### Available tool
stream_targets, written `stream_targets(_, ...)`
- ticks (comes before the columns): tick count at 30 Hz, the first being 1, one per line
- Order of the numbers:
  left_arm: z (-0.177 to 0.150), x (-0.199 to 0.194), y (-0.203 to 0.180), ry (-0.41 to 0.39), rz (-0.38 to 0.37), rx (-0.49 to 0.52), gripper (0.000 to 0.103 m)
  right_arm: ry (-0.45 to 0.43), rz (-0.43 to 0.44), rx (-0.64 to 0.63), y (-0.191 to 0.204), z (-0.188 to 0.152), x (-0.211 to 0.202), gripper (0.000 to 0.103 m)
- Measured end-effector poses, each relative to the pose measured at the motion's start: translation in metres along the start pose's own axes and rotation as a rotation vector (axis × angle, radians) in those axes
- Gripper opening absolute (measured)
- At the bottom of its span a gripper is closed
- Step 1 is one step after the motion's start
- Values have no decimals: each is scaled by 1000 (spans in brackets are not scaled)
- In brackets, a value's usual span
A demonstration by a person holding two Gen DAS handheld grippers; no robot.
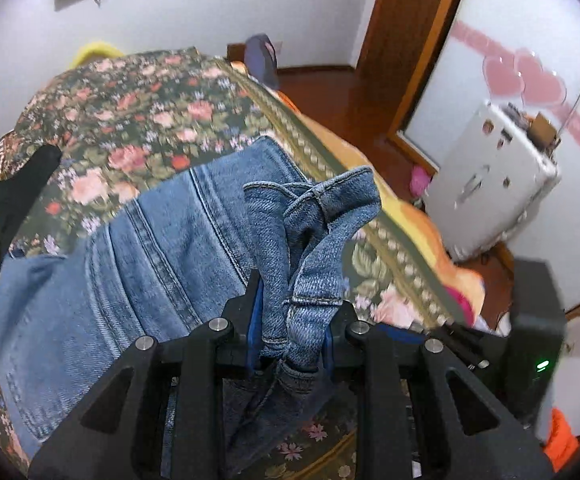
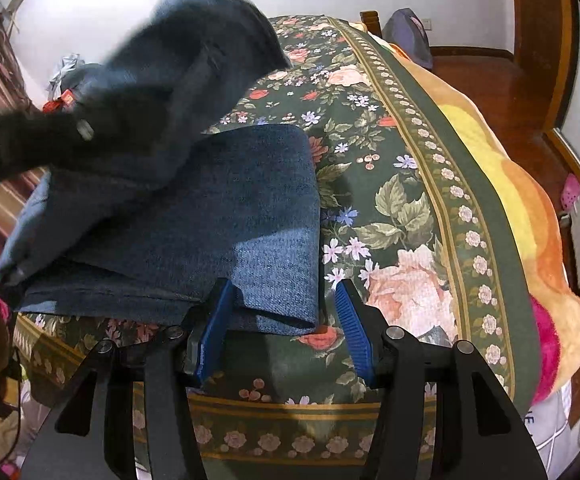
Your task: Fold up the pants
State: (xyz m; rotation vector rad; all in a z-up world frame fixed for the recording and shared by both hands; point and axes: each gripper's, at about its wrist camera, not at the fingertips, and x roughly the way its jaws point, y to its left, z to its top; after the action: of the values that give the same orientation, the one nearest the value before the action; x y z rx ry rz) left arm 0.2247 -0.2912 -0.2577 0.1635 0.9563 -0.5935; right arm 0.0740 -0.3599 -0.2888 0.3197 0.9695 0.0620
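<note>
I see a bed (image 2: pixel 406 184) filling both views, under a dark green floral cover with a gold-patterned border and an orange blanket (image 2: pixel 530 216) along its right edge. The jeans (image 2: pixel 250 216) lie on the cover toward the left, folded flat, with their near right corner just ahead of my right tool. In the left view the jeans (image 1: pixel 138 248) spread across the near left of the bed, seams running away from me.

My left gripper (image 1: pixel 290 320) is clenched on a bunched hem of the jeans, the cloth rising in a crumpled wad between the jaws and leaning to the right. In the right view that gripper shows as a dark blurred shape above the far left of the jeans.

My right gripper (image 2: pixel 286 320) is released: its blue pads (image 2: pixel 214 328) stand apart, the folded corner lying between them, the left pad against the cloth and the right one clear of it.

A white box (image 1: pixel 490 184) stands on the floor to the right.
</note>
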Motion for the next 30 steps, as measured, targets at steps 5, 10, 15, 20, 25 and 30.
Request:
stream_targets(5, -12, 7, -3, 44, 15, 36, 27, 4, -26, -9, 2, -1, -5, 49)
stream_targets(10, -19, -4, 1, 75, -51, -8, 46, 6, -30, 1, 2, -5, -17, 49)
stream_targets(15, -23, -40, 17, 23, -30, -25, 48, -12, -29, -16, 9, -5, -29, 49)
stream_targets(20, -7, -90, 82, -94, 82, -139, 63, -30, -15, -51, 22, -4, -35, 49)
stream_targets(25, 7, -99, 167, -88, 201, -229, 65, -14, 12, -82, 42, -3, -24, 50)
stream_targets(30, 14, -59, 230, 11, 306, -253, 65, 35, 64, -81, 54, 1, -4, 49)
